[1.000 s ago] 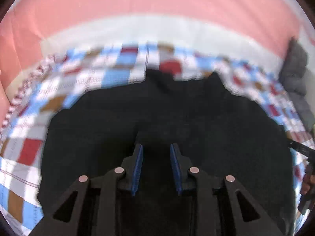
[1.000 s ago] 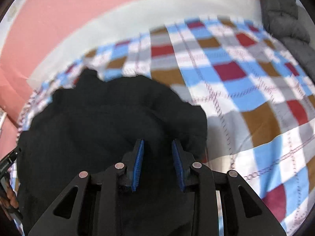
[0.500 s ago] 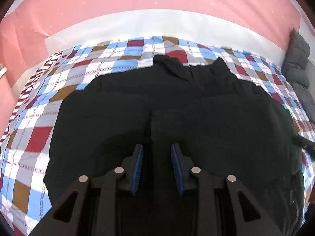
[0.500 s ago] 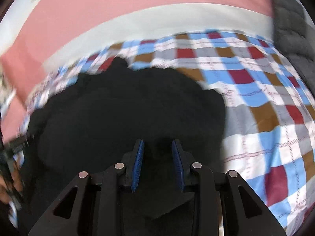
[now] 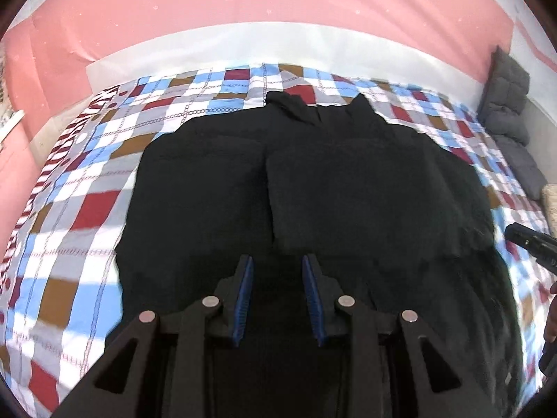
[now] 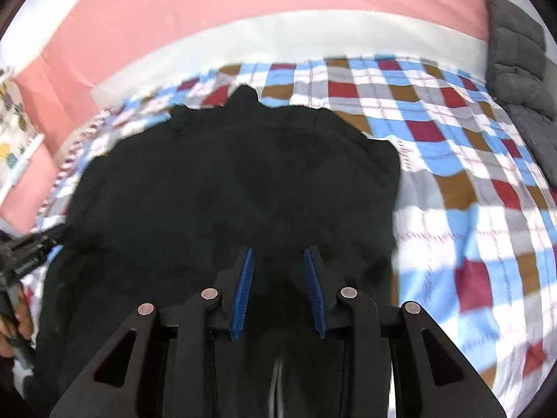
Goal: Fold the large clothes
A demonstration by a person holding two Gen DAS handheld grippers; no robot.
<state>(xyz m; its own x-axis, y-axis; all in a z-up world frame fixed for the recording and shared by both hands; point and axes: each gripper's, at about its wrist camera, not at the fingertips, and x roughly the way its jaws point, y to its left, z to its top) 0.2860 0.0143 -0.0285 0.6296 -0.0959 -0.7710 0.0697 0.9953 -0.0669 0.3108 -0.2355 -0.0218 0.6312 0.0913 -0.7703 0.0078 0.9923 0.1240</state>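
A large black jacket [image 5: 313, 188] lies spread flat on the checked bedspread [image 5: 80, 209], collar toward the far wall, its front opening running down the middle. It also shows in the right wrist view [image 6: 226, 181]. My left gripper [image 5: 277, 264] is open and empty above the jacket's near hem. My right gripper [image 6: 278, 257] is open and empty above the near right part of the jacket. The other gripper shows at the right edge of the left wrist view [image 5: 532, 244] and at the left edge of the right wrist view [image 6: 31, 254].
The bedspread [image 6: 470, 191] is checked in red, blue, brown and grey. A pink wall [image 5: 243, 7] with a white band runs behind the bed. Grey quilted cushions [image 5: 508, 104] lean at the far right, also in the right wrist view [image 6: 518, 52].
Both grippers have pulled back and risen from the jacket, so more of it and the bed shows. Both stay open and empty.
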